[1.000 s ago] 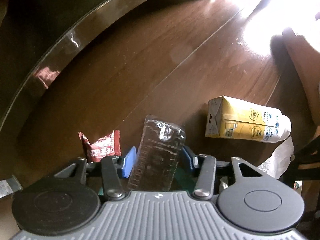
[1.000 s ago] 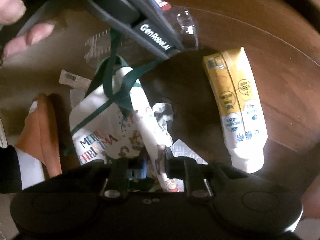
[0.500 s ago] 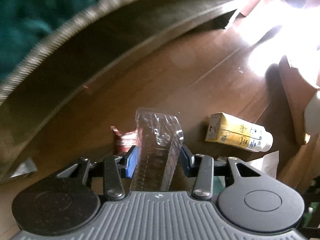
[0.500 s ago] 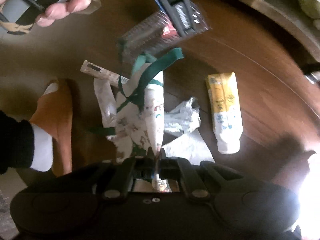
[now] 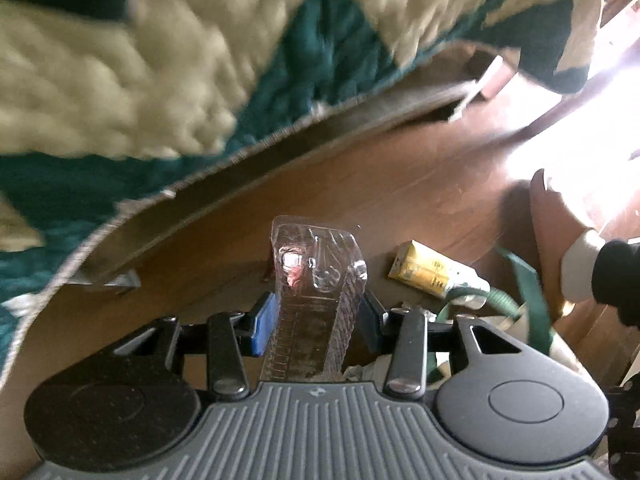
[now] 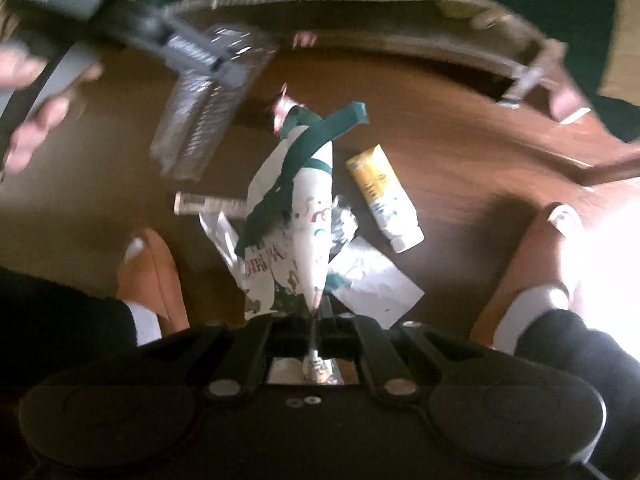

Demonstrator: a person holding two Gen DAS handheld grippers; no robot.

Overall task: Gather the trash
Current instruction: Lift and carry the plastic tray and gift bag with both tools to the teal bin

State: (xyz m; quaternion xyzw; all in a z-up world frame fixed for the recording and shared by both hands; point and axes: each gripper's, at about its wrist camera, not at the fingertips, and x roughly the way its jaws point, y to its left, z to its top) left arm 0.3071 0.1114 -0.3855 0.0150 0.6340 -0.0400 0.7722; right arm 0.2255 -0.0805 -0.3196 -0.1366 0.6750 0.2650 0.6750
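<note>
The left gripper point(image 5: 316, 322) points down at the wooden floor point(image 5: 400, 184), its 2 blue pads point(image 5: 262, 330) clamped on the sides of a clear plastic tray point(image 5: 316, 280) that stands up between them, off the floor. The right gripper point(image 6: 320, 316) has its jaws pressed together on the top edge of a white gift bag point(image 6: 296, 240) with green ribbon handles point(image 6: 316, 140) and Christmas print, which hangs below it. On the floor under the bag lie a yellow drink carton point(image 6: 382, 196) on its side, crumpled white paper point(image 6: 372, 280) and a small tube-like wrapper point(image 6: 208, 204), all close together. A teal-and-cream rug point(image 5: 160, 60) borders the floor's far edge. The person's 2 orange slippers point(image 6: 154, 276) stand at either side of the trash.
</note>
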